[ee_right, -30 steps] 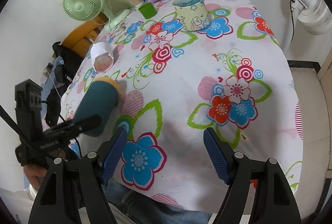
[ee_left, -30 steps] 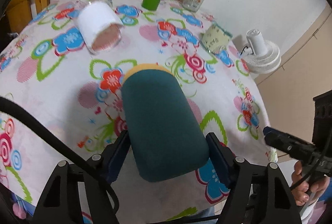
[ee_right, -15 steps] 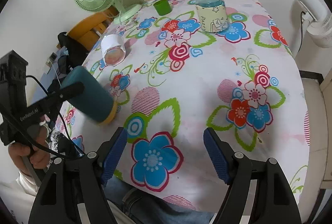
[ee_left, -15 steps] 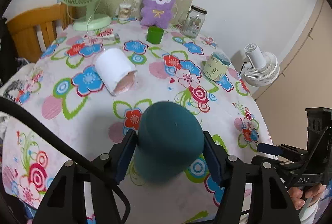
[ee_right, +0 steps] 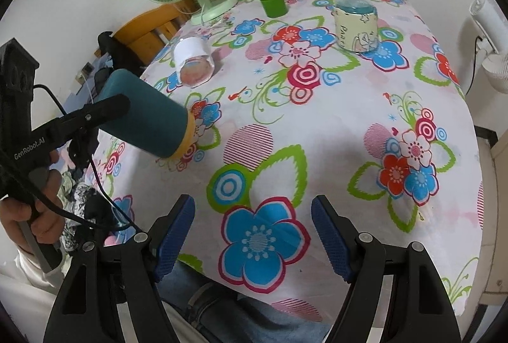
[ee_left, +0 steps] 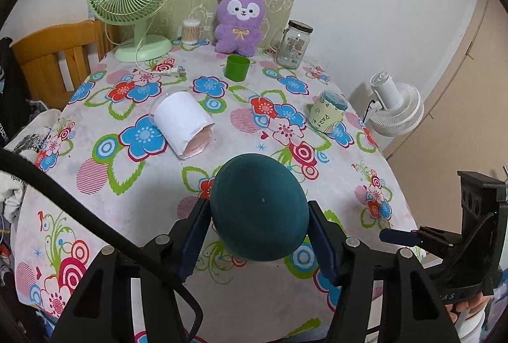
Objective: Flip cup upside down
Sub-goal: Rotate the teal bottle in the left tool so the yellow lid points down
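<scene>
- Flowers cover the tablecloth on the table.
- The left gripper squeezes the teal cup by its sides and holds it up in the air over the near left part of the table.
- The cup is tilted, with its flat bottom facing the left camera and its yellow rim pointing down toward the cloth.
- The right gripper is wide apart and holds nothing, by the near edge.
- A white cup lies on its side farther back, well apart from the teal cup.
- The middle of the cloth is bare.
</scene>
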The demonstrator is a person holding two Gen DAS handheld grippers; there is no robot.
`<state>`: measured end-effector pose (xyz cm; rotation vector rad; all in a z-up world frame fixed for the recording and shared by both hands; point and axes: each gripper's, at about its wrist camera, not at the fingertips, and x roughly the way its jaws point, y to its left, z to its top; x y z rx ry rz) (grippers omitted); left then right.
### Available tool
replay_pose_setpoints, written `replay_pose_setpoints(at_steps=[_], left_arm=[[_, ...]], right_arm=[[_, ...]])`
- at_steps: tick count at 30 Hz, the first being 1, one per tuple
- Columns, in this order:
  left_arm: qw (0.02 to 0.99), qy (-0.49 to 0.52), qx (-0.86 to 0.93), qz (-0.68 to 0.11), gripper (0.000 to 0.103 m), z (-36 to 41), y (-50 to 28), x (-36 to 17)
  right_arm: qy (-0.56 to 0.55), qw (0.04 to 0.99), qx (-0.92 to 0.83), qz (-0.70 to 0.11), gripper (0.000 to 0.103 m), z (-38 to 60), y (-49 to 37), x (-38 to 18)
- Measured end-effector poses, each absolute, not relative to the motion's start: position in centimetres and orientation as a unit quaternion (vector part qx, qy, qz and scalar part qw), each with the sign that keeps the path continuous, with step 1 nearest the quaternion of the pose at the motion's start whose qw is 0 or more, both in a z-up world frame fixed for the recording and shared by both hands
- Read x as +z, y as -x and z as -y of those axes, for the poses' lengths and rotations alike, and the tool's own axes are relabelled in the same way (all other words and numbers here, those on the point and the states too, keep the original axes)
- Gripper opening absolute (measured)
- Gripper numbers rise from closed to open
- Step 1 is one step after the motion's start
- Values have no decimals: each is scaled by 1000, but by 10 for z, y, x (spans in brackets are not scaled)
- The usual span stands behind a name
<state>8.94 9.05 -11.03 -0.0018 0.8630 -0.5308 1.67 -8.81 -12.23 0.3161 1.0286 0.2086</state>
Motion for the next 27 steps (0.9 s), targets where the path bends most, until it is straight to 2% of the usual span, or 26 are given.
replay_pose_setpoints(at_steps=[16, 21, 27], left_arm=[[858, -26, -254, -445, 63, -77, -91, -134], [853, -39, -254, -454, 77, -71, -91, -138], [852, -46, -251, -457, 83, -67, -89, -136]], right_arm=[[-133, 858, 104, -486, 78, 75, -21, -123], [-131, 857, 107, -487, 78, 74, -23, -124], [-126, 859, 105, -485, 78, 73, -23, -120]])
